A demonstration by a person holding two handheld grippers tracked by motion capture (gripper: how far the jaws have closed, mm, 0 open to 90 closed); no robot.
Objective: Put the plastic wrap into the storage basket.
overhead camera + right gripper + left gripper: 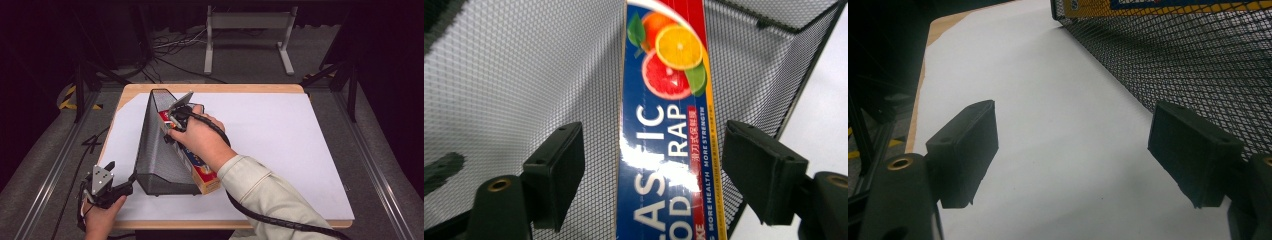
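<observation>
Bright table, dark surroundings, soft focus

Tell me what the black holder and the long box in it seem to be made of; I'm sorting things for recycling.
The black holder looks like metal wire mesh with a matte black coat: fine see-through grid, stiff rim. The long box looks like glossy printed cardboard: sharp folded edges, shine across the fruit print and lettering. Neither is certain by sight alone.

The person wears a pale beige long sleeve with a buttoned cuff on the right arm. The right gripper has two matte black, blocky jaws on rounded black arms, each arm set with a brass-coloured ringed hole. A ribbed black cable trails from it. The left gripper is built the same, and carries a grey three-cornered plate with small screws.
</observation>
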